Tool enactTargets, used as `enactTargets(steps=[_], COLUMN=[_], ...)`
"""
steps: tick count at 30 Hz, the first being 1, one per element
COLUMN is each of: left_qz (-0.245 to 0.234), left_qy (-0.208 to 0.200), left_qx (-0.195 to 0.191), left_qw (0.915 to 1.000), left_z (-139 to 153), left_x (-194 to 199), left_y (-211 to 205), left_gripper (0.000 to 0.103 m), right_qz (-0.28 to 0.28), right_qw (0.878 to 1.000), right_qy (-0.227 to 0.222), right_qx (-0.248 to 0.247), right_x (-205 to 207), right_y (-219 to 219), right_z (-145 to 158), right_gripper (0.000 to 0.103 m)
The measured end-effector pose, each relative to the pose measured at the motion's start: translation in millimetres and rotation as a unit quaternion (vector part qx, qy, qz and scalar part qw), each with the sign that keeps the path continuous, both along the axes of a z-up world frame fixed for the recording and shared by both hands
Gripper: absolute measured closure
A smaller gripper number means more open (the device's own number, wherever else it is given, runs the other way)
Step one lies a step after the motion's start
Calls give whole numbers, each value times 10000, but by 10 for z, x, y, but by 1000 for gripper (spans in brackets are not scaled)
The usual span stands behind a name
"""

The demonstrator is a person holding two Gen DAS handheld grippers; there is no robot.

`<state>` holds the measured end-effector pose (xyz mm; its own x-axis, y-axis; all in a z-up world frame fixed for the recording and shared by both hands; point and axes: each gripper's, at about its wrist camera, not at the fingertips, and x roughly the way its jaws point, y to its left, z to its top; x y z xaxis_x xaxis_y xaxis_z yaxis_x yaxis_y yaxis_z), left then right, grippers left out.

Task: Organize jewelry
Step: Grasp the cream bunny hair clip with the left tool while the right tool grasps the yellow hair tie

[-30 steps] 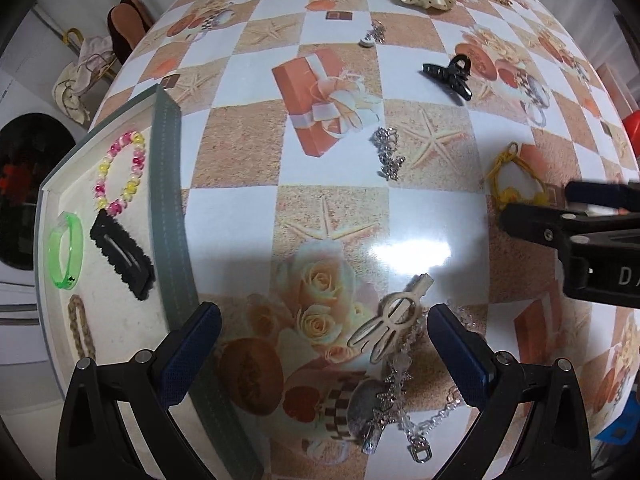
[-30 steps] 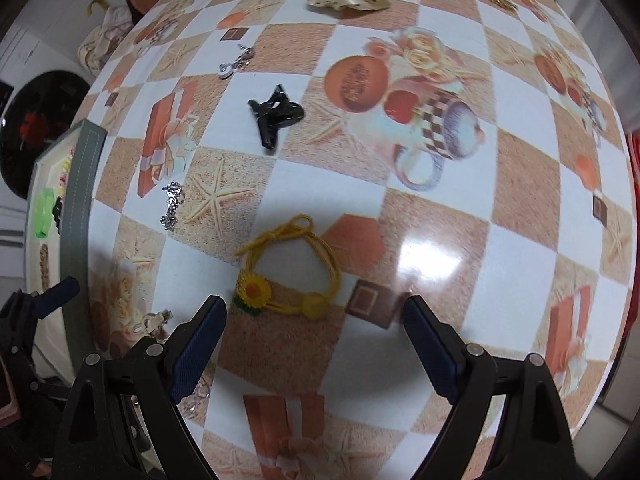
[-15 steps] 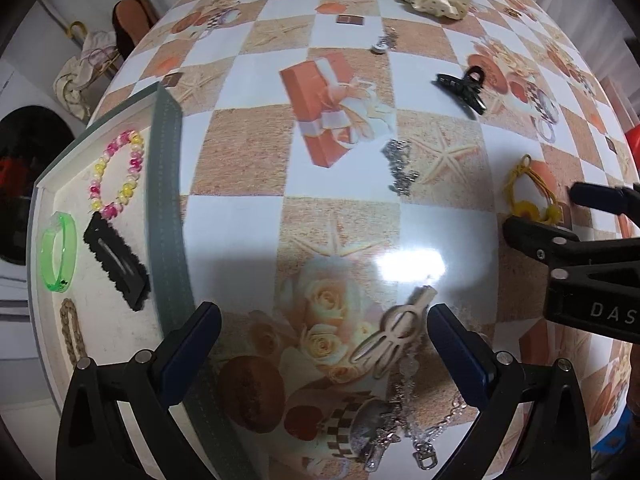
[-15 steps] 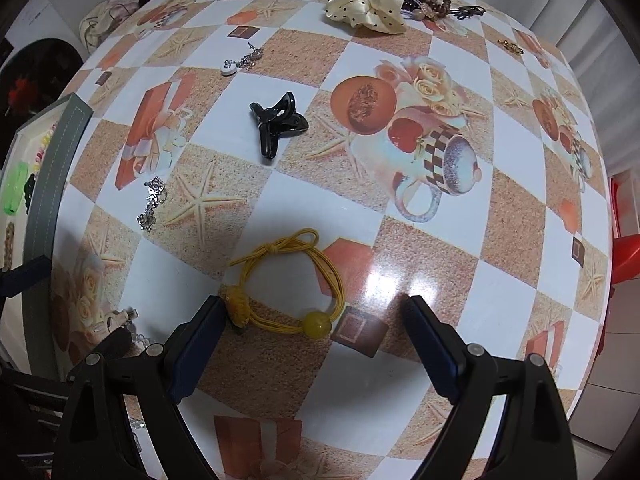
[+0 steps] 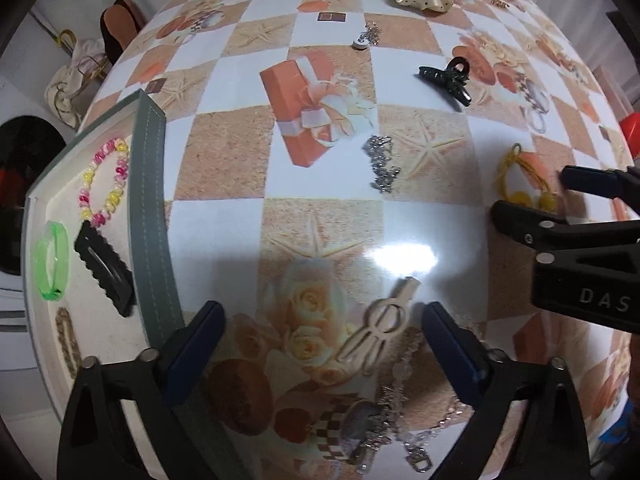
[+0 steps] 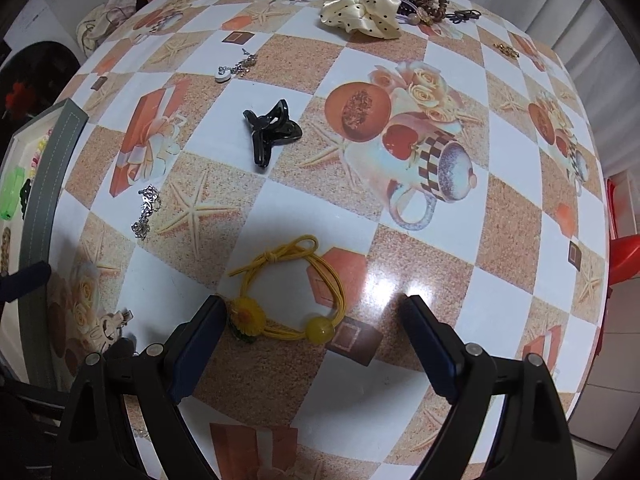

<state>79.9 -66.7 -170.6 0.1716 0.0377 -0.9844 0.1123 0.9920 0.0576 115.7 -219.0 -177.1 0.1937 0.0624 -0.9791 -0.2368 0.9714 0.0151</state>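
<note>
A cream hair clip [image 5: 386,320] lies on the patterned tablecloth between the fingers of my left gripper [image 5: 322,318]. The jaws are closing, with both pads still clear of the clip. A yellow hair tie [image 6: 320,280] with a sunflower and a bead lies between the fingers of my right gripper [image 6: 312,312]. Those jaws are closing too; the left fingertip [image 6: 214,316] is beside the sunflower, the other well clear. In the left wrist view the right gripper [image 5: 534,196] stands over the hair tie [image 5: 516,184]. The grey-rimmed tray [image 5: 152,220] at the left holds a bead bracelet [image 5: 106,184], a green bangle [image 5: 52,260] and a black snap clip [image 5: 104,272].
On the cloth lie a black claw clip [image 6: 272,128], a silver chain [image 6: 146,212] and a pendant chain [image 6: 234,70]. A cream dotted scrunchie [image 6: 362,4] and several hair ties sit at the far edge. More silver chains [image 5: 392,420] lie below the cream clip.
The right gripper has tilted and come down over the yellow hair tie, which now lies between its fingers. The left gripper's fingers have drawn in slightly around the cream clip.
</note>
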Motion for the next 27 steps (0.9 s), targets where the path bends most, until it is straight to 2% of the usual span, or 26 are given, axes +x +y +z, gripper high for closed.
enactTargets(steps=[2,4,5,6,7,8,9,10,11,14,19,27], left_qz=[28,-11,-54,-120,-156,-185,-212,-219,-204,-30,291,527], left_qy=[47,51,46,57,72,89,109,119,132,159,88,-110], left_qx=[-112,-187,-197,-216,-224,-240,-266,-284,-330,-602,-873,-889], left_qw=[9999,9998,9998,9997,9996,9995,9994,9993,9992,9981,9957,9946], left_z=[4,33,48,62,70,80,83,85,90,125,274,608], left_x=[3,-11,-12,-12,-11,-20,-26,-7,-13,-21,-34,-161], left_y=[-12,-52,-79,-111,-144,-179,-198,-252,-272,-260,-126,-5], left_gripper=[20,32,43,55,60,69,79,79,79,79,79,79], right_qz=[33,35,25,19,23,35,59,83,89,-42,-521,-883], right_qw=[10000,10000,10000,10000,10000,10000,10000,9999,9999,9997,9927,9841], right_qy=[-47,-84,-86,-84,-77,-66,-51,-33,-12,61,391,558], right_qx=[10,19,21,24,29,32,34,50,75,219,1015,1438], right_x=[-1,7,14,25,37,45,54,60,66,87,104,-14], right_y=[36,42,37,40,43,48,57,65,63,30,-240,-513], right_z=[-6,27,39,54,66,74,81,86,92,109,133,257], right_gripper=[22,35,39,47,55,60,68,80,84,84,84,84])
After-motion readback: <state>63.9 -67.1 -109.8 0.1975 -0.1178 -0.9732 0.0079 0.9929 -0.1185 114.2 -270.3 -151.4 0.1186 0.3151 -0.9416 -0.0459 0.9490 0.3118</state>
